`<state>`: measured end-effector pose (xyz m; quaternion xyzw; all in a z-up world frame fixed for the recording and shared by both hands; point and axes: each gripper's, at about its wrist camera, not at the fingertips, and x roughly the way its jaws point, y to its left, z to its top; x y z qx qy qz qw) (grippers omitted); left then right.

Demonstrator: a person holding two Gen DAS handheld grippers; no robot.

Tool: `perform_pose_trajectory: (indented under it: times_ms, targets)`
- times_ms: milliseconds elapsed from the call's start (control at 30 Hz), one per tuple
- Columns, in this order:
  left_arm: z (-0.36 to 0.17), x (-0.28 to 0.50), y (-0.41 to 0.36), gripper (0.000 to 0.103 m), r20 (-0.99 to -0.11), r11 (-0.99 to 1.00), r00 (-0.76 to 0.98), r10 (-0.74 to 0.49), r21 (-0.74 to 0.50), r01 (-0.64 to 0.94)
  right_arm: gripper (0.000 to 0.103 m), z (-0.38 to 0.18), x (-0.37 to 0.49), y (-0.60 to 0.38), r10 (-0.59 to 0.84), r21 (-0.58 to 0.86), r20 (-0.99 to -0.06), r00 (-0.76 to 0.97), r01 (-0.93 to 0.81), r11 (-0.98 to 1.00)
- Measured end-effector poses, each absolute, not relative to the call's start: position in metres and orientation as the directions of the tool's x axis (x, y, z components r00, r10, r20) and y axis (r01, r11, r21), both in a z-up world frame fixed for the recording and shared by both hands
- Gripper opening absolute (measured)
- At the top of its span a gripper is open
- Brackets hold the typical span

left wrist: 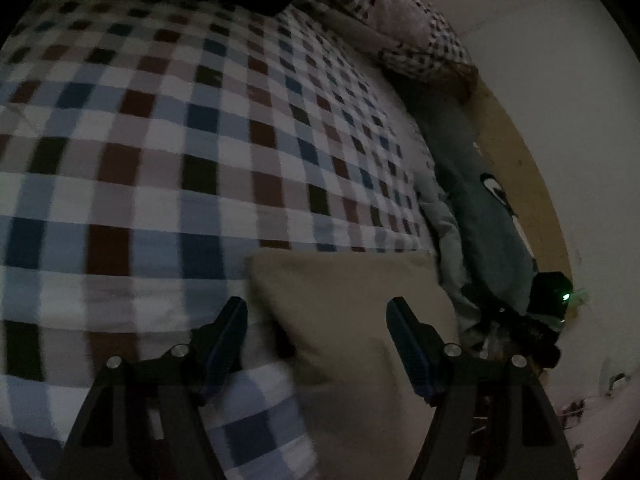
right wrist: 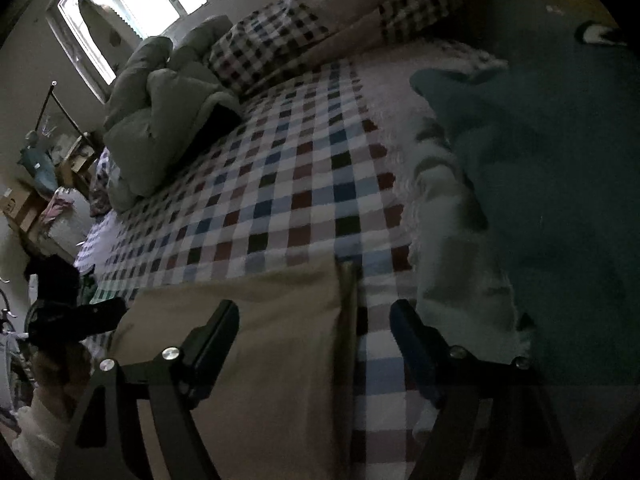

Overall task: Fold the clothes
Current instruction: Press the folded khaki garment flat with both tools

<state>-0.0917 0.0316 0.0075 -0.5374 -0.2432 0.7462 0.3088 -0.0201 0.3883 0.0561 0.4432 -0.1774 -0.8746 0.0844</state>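
A dim bedroom is lying ahead of you, its bed covered by a checked sheet (left wrist: 168, 168). Your beige garment (left wrist: 352, 320) is lying folded flat at the near edge of the bed, close to the side where a teal garment (left wrist: 484, 216) is heaped. Your left gripper (left wrist: 316, 316) is hovering over it, released, jaws wide, nothing between the pads. Your right gripper (right wrist: 314, 316) is also hanging released, straddling the beige cloth's edge (right wrist: 280, 340). A grey duvet (right wrist: 160, 120) is sitting bundled at the far edge.

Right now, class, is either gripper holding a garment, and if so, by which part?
Nothing is held. Both the left gripper and right gripper are open above the folded beige garment on the checked bedspread.
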Motion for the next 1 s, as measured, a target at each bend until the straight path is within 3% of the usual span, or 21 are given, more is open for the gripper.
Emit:
perform_pose_trajectory:
  times_ms: [300,400,733,1000]
  targets:
    - [0.003,-0.096,0.045,0.096,-0.633,-0.671,-0.223,0.741,-0.712,-0.209,0.083,0.041,-0.029,0.383,-0.344,0.375,-0.789,-0.509,0.044,-0.926]
    - [0.003,-0.099,0.052,0.099,-0.612,-0.649,-0.217,0.76,-0.732,-0.21,0.091,0.035,-0.037,0.381,-0.349,0.372,-0.806,-0.478,0.051,-0.927]
    - [0.005,-0.104,0.069,0.099,-0.538,-0.546,-0.1,0.837,-0.809,-0.22,0.095,0.017,-0.071,0.382,-0.479,0.483,-0.82,-0.314,0.07,-0.873]
    - [0.002,-0.104,0.08,0.099,-0.552,-0.557,-0.083,0.83,-0.805,-0.206,0.096,0.009,-0.079,0.388,-0.53,0.534,-0.809,-0.254,0.06,-0.843]
